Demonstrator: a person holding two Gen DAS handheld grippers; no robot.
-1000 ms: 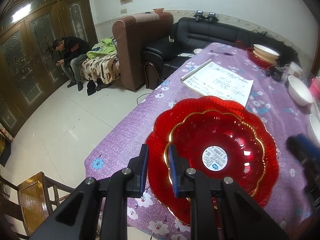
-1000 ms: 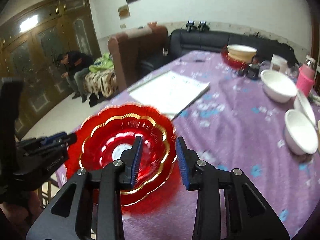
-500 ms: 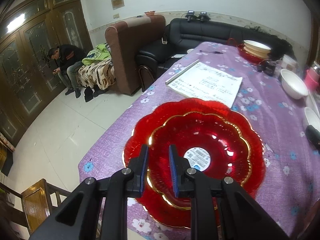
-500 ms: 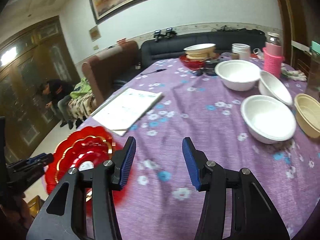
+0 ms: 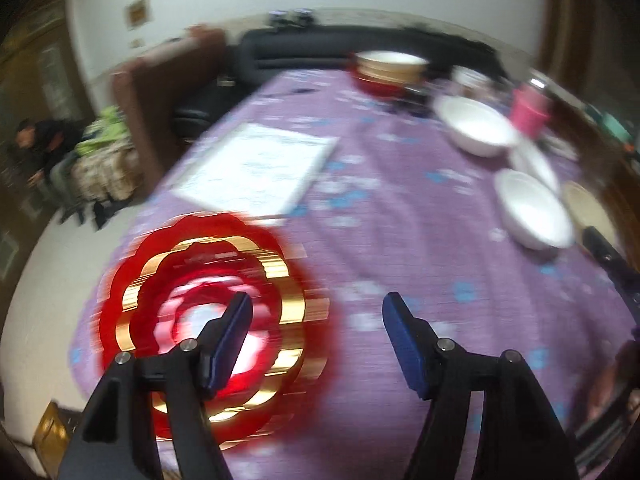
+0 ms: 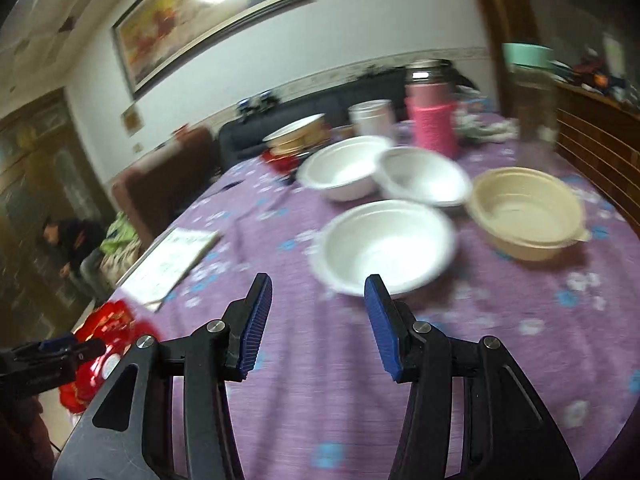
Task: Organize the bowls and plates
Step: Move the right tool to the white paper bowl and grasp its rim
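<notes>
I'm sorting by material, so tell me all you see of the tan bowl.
The tan bowl is round, deep and matte, like paper pulp or plastic, with a rolled rim and a small tab at its right. It stands upright and empty on the purple floral tablecloth, right of the white bowls; whether they touch is unclear.

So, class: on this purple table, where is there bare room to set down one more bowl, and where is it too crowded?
Bare cloth lies between the red plates and the nearest white bowl, right of the paper sheet. More lies under the open right gripper, toward the near edge. It is crowded at the far right: three white bowls, the tan bowl and the pink flask sit close together.
</notes>
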